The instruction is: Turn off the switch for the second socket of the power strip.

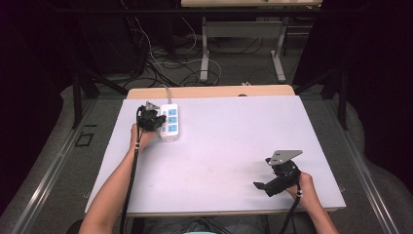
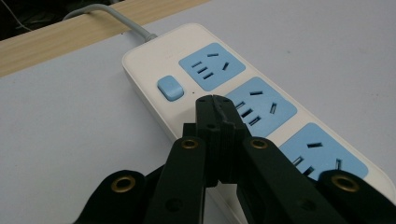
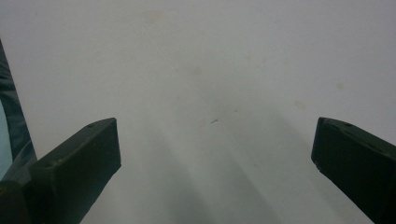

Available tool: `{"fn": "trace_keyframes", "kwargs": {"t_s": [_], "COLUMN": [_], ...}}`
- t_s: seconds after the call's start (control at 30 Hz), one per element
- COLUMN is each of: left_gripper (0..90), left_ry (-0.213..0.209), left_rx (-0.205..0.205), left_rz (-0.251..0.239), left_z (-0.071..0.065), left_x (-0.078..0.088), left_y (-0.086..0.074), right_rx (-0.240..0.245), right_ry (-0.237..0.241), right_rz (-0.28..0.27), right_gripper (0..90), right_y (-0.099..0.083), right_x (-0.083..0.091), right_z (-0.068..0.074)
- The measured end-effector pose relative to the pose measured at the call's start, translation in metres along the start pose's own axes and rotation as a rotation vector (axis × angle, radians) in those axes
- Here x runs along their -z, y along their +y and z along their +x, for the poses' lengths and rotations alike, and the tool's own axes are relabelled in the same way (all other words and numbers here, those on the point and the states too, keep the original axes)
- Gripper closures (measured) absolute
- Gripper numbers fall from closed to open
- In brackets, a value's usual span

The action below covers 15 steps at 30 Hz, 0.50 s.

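Observation:
A white power strip (image 1: 171,122) with three blue sockets and a blue rocker switch (image 2: 170,87) lies at the far left of the white table top (image 1: 234,141), its grey cable (image 2: 116,14) running off the back edge. My left gripper (image 1: 155,119) is over the strip's left side, jaws shut with nothing between them. In the left gripper view its tips (image 2: 212,100) sit just right of the switch, at the edge of the middle socket (image 2: 261,105); I cannot tell whether they touch. My right gripper (image 1: 263,173) is at the front right, open and empty above bare table (image 3: 215,140).
A wooden strip (image 1: 209,91) borders the table's back edge. Beyond it, on the floor, are loose cables and the metal legs of another table (image 1: 241,48). The table's front edge lies close behind my right hand (image 1: 304,187).

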<state>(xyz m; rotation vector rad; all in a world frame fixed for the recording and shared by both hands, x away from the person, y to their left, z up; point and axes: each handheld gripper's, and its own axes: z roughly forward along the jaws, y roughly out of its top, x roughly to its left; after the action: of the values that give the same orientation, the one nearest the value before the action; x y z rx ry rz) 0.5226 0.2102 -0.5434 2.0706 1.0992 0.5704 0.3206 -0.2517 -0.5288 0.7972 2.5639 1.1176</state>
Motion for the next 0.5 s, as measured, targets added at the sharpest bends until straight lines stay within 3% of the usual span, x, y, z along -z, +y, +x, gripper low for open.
{"fn": "trace_keyframes", "kwargs": {"t_s": [0.27, 0.5], "left_gripper": [90.0, 90.0], "left_ry": [-0.001, 0.027], "left_rx": [-0.006, -0.03], "left_rz": [0.001, 0.023], "left_z": [0.0009, -0.0036], "left_x": [0.0002, -0.0002], "left_y": [0.0003, 0.0044], "right_rx": [-0.002, -0.002], "right_ry": [-0.007, 0.003], "right_rz": [-0.005, 0.0], "right_gripper": [0.7, 0.7], "right_y": [-0.0001, 0.0001], "right_x": [-0.0005, -0.0003], "right_z": [0.0002, 0.0]}}
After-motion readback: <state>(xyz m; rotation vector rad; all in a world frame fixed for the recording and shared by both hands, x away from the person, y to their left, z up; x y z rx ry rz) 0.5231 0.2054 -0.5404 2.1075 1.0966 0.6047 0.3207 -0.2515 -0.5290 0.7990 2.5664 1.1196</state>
